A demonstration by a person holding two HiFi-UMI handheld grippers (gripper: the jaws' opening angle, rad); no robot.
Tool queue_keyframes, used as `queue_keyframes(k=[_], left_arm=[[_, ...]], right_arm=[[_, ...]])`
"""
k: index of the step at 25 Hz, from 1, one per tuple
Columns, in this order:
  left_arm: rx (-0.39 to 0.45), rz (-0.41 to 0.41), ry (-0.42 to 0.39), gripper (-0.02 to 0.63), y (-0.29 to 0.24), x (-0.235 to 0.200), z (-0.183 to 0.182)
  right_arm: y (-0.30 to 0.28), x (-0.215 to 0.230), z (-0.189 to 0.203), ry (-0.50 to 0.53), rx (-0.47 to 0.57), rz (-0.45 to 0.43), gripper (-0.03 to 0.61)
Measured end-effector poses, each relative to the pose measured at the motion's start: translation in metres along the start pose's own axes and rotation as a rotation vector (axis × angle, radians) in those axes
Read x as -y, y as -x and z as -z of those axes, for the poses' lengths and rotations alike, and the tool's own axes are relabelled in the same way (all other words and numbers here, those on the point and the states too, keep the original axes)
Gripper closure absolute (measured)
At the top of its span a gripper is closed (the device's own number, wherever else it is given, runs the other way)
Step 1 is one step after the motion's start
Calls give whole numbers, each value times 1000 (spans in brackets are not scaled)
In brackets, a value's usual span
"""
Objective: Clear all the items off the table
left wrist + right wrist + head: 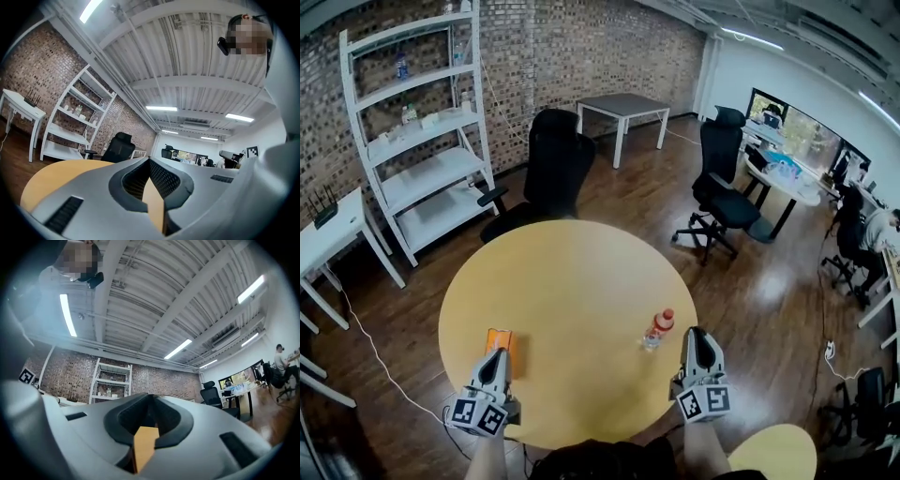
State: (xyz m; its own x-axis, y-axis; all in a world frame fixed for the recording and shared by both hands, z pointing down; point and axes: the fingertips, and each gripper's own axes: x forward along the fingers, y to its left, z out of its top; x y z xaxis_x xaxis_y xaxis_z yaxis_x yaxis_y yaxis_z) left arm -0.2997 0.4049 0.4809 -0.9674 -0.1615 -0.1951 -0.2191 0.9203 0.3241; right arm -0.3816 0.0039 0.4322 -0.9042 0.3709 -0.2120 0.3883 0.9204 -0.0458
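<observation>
Hovering over the near edge of the round table (572, 272), both tools are empty. The left gripper (494, 357) has its jaws pressed together, and the right gripper (699, 335) has its jaws all but meeting, with only tabletop showing through each gap. Both noses tip slightly upward, so their own views take in ceiling and shelving instead of the items; neither seems lined up for a grasp yet. The red-capped plastic bottle (657, 329) stands near the table's near right edge, just beside the right gripper's tip. The orange packet (499, 339) lies flat toward the near left edge, partly under the left gripper's nose; I cannot tell whether they touch. Each item probably falls to the nearer hand.
</observation>
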Motion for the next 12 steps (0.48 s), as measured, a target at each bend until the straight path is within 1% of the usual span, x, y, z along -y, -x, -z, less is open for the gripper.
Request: queue_keyframes(k=[1,2,5,8,12], left_arm=[[4,3,6,614,2,0,1],[5,4,6,614,5,0,1],[8,-4,7,614,15,-6,3],[12,-17,2,614,24,-11,4],[9,-40,-17,614,28,-23,4]], right_arm=[[-1,-5,1,15,-13,-8,543],[-2,-12,3,25,-27,-19,574],[-6,-34,7,41,-50,-66,575],[-9,-51,3,60,-48,-115,575],[-19,-59,1,42,-36,-133,575]])
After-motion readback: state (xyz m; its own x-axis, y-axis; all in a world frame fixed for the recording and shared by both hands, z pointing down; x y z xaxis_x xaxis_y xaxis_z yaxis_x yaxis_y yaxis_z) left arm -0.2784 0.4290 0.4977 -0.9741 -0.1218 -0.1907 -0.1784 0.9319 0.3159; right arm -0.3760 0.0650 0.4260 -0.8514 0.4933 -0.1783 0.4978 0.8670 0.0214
